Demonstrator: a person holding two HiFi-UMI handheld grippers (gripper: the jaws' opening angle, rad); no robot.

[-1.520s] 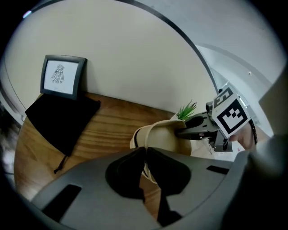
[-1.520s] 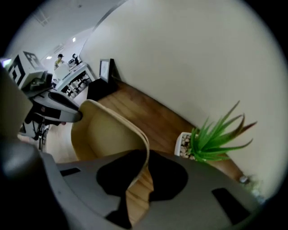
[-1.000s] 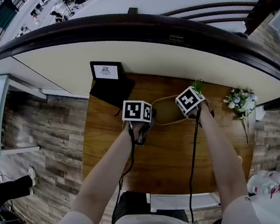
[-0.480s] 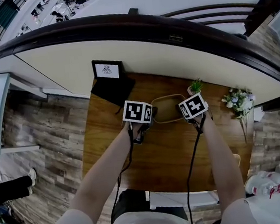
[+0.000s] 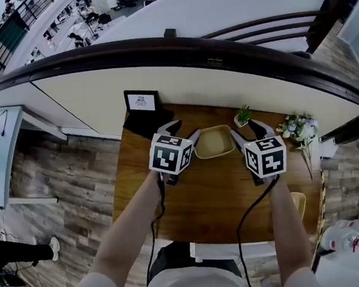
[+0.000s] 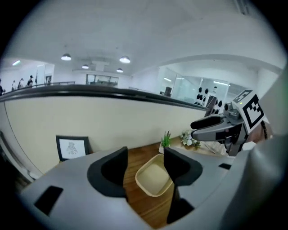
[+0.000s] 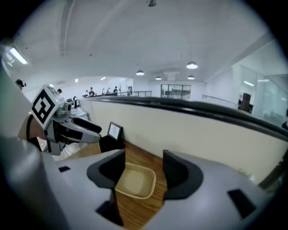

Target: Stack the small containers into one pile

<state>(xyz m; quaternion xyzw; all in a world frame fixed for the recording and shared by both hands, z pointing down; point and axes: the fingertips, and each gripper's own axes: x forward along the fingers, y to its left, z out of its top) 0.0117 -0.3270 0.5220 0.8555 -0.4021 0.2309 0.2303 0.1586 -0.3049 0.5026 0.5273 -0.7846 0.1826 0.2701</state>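
A beige, rounded-square container [image 5: 214,141] sits on the wooden table [image 5: 205,201] near its far edge; whether others are nested in it I cannot tell. My left gripper [image 5: 183,130] hangs above and left of it, open, its jaws having just been opening with nothing between them. My right gripper [image 5: 247,131] hangs above and right of it, open, its jaws having just been closing a little, also on nothing. In the left gripper view the container [image 6: 154,176] lies below that gripper [image 6: 144,157]. In the right gripper view it [image 7: 134,182] lies below the other one [image 7: 144,159].
A framed picture [image 5: 140,101] on a black stand is at the table's far left corner. A small potted plant [image 5: 243,115] and a bunch of flowers [image 5: 298,128] stand at the far right. A cream wall with a dark curved rail runs behind the table.
Both grippers have lifted from the two sides of the container and come toward the head camera, jaws wider than before. The container has stayed on the table.
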